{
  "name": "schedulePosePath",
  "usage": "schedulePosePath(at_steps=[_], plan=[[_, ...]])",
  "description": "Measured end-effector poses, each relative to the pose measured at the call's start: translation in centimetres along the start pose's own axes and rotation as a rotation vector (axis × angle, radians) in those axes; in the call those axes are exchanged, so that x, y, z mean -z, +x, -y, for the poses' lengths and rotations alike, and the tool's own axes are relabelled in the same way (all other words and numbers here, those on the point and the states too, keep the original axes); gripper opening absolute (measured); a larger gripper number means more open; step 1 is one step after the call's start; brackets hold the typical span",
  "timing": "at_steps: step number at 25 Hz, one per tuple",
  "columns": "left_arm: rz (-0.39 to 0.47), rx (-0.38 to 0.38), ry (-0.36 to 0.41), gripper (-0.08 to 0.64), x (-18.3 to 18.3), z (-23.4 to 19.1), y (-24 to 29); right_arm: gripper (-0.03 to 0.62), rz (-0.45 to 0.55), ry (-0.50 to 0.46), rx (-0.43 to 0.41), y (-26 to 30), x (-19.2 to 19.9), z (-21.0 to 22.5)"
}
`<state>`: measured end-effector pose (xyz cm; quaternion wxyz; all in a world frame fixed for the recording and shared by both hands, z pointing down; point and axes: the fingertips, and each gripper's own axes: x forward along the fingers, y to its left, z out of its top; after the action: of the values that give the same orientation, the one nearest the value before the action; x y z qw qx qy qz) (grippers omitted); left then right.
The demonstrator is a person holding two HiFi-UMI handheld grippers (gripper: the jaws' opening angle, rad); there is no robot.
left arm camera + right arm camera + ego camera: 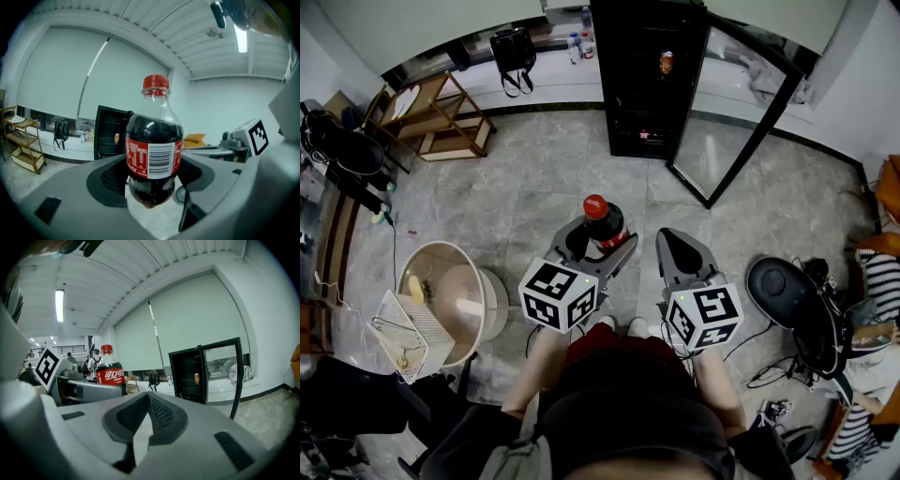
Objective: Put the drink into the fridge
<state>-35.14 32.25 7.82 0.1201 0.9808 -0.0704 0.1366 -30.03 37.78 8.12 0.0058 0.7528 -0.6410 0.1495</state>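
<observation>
A cola bottle (pixel 603 224) with a red cap and red label stands upright between the jaws of my left gripper (pixel 598 246), which is shut on its lower body. In the left gripper view the bottle (pixel 153 150) fills the middle, with the dark pads (pixel 111 180) against both its sides. My right gripper (pixel 680 251) hangs beside it, shut and empty; its pads (pixel 161 416) meet at the tip. The black fridge (pixel 647 75) stands ahead across the floor with its glass door (pixel 739 122) swung open to the right. An orange can (pixel 666 63) sits on an upper shelf inside.
A round beige tub (pixel 455 291) and a white wire basket (pixel 401 333) sit at the left. A wooden shelf rack (pixel 431 117) and a black bag (pixel 514 49) are at the far left wall. Black gear (pixel 787 292), cables and a person in a striped sleeve (pixel 874 281) are at the right.
</observation>
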Motion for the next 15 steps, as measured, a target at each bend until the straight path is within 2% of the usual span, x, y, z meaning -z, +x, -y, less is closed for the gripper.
schedulePosePath(at_steps=[15], plan=[[-0.002,-0.015,-0.011,0.318,0.08,-0.53,0.92,0.018,-0.002,0.015,-0.008,0.43,0.37,1.01]])
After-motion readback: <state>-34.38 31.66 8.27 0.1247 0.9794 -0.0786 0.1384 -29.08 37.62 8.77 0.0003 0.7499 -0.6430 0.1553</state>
